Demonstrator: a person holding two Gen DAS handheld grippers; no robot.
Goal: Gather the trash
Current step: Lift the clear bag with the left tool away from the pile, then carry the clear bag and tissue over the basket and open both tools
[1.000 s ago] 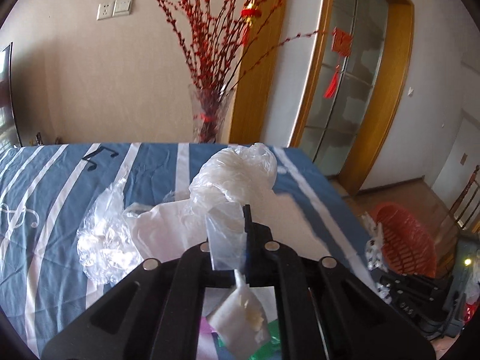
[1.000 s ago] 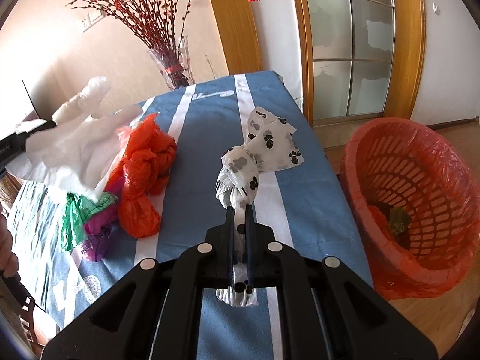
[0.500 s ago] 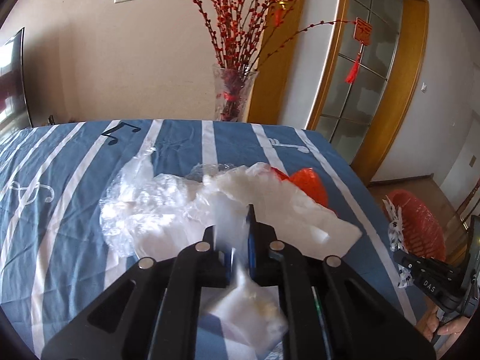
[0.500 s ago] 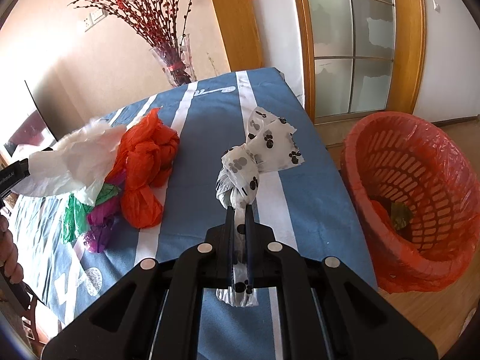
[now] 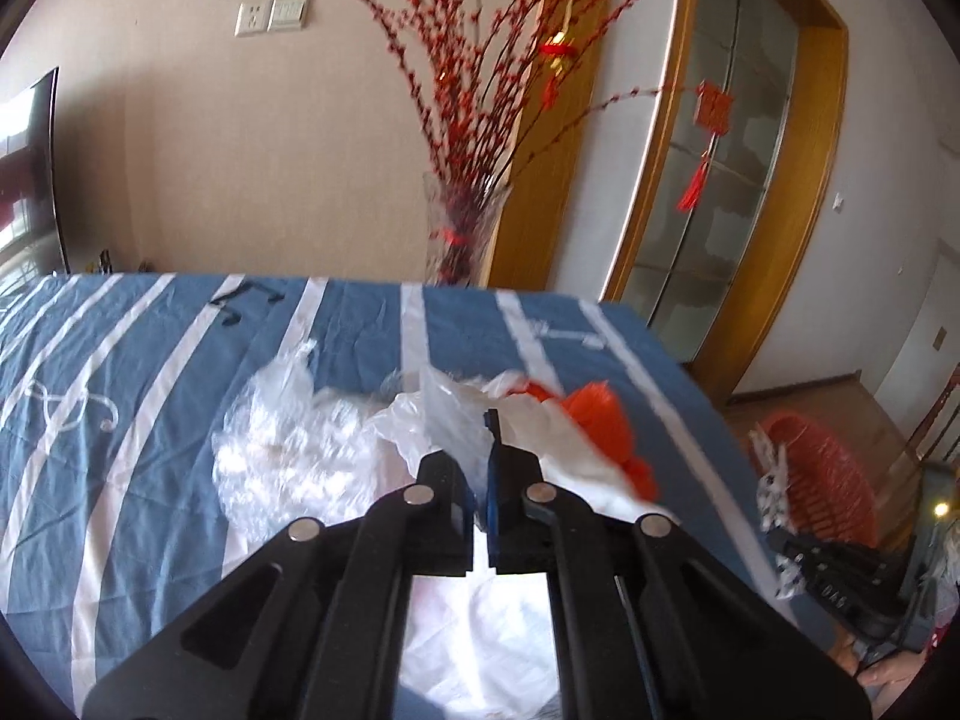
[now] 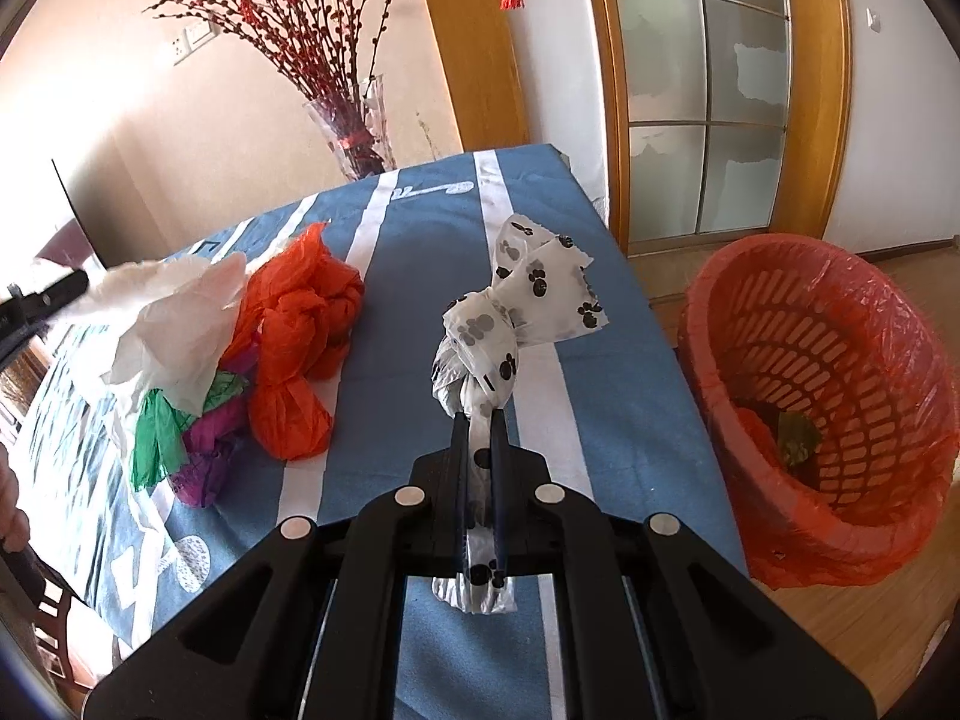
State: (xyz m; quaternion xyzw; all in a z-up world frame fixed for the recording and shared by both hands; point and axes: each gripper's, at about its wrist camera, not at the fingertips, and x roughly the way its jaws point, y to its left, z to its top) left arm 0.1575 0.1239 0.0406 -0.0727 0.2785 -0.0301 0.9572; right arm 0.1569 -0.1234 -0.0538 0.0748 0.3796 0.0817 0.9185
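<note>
My left gripper (image 5: 477, 450) is shut on a white plastic bag (image 5: 558, 438) and holds it low over the blue striped tablecloth (image 5: 150, 372); the bag (image 6: 174, 324) also shows in the right wrist view. My right gripper (image 6: 478, 426) is shut on a white paw-print bag (image 6: 510, 312), held above the table's right edge. A red basket (image 6: 840, 396) lined with red plastic stands on the floor to the right, with some trash inside. An orange bag (image 6: 300, 348), a green bag (image 6: 156, 432) and a purple bag (image 6: 210, 456) lie on the table.
A crumpled clear plastic bag (image 5: 282, 450) lies left of the left gripper. A glass vase with red branches (image 5: 462, 228) stands at the table's far edge. A wooden-framed glass door (image 6: 708, 90) is behind the basket. A dark chair (image 6: 48, 612) stands at the table's left.
My left gripper has come down toward the table with the white bag, which now drapes beside the orange bag. My right gripper has held still with the paw-print bag.
</note>
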